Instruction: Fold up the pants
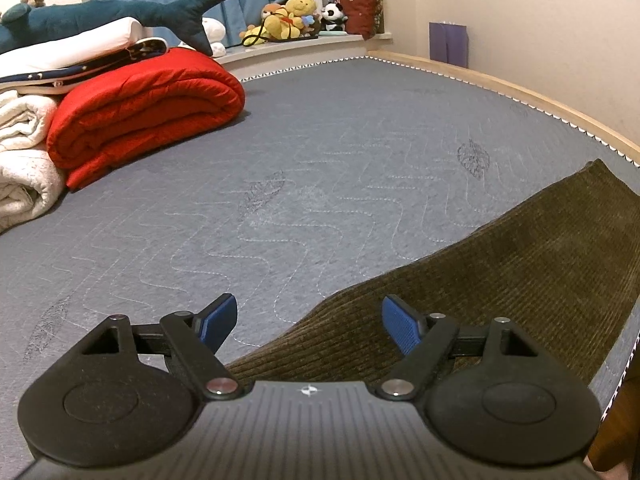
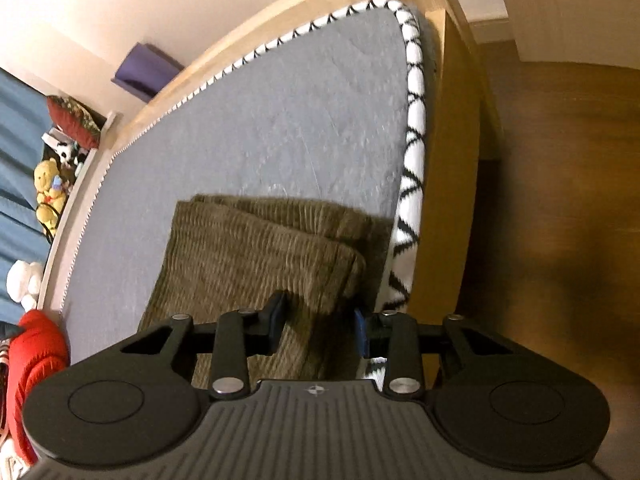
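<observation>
Two grippers work the pants [image 2: 256, 248] near the bed [image 1: 320, 152] edge: right gripper [image 2: 320, 330] pinches a fold, left gripper [image 1: 308, 320] gapes empty over cloth, needing its own grip next.

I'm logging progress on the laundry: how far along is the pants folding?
Done: the pants lie on the mattress, legs apparently stacked. In hand: the right gripper has a bunch of cloth between its pads; whether it pinches is unclear. The left gripper hovers open over the pants. Left: folding them shorter.
</observation>
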`<move>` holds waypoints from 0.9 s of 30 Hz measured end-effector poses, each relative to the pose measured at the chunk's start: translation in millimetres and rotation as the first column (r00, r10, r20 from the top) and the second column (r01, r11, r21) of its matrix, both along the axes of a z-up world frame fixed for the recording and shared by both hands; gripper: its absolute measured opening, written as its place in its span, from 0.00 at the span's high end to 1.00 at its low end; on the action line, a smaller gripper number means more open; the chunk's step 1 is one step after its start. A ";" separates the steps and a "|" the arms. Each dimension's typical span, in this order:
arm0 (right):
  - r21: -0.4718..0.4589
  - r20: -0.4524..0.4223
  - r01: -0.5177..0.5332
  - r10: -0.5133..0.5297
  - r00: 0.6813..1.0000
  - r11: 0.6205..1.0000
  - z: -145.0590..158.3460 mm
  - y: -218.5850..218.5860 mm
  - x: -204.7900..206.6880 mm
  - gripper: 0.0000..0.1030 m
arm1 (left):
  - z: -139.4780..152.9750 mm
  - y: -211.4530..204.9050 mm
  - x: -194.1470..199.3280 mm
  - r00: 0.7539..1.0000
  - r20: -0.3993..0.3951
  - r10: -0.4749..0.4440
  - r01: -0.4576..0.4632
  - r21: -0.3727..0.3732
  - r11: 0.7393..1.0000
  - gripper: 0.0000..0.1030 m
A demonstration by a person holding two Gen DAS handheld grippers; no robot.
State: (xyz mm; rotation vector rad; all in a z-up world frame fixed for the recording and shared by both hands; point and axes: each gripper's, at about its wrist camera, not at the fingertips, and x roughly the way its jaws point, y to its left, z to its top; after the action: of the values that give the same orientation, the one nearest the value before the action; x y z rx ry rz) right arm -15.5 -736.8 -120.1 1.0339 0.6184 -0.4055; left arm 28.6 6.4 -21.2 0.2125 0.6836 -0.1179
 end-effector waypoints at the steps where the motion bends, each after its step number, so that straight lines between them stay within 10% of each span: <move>1: -0.005 -0.001 0.006 -0.006 1.000 1.000 -0.3 -0.5 0.8 0.76 | -0.3 0.5 0.0 1.000 0.001 0.002 -0.002 0.001 1.000 0.18; 12: -0.232 0.116 0.014 0.013 0.993 0.972 75.0 51.0 2.9 0.84 | -2.3 8.5 -3.2 1.000 0.004 0.022 -0.022 0.013 1.000 0.18; 17: -0.582 0.187 -0.128 0.286 0.940 0.803 148.3 149.7 2.9 0.84 | 0.9 20.4 -7.1 0.999 0.012 0.042 -0.042 0.008 0.999 0.18; 21: -0.756 0.195 -0.253 0.576 0.794 0.604 182.6 259.9 -4.9 0.84 | -0.3 34.0 -6.7 0.997 0.004 0.081 -0.081 0.008 0.997 0.18; 27: -0.880 0.010 -0.418 0.890 0.457 0.225 168.9 420.8 -24.2 0.84 | 0.8 57.1 -8.2 0.991 -0.006 0.134 -0.134 -0.007 0.991 0.18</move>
State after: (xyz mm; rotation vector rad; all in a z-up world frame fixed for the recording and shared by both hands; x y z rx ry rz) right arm -39.7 -316.0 48.9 -0.1478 0.2564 0.4543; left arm 20.4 63.4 -20.4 0.1584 0.7007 0.0076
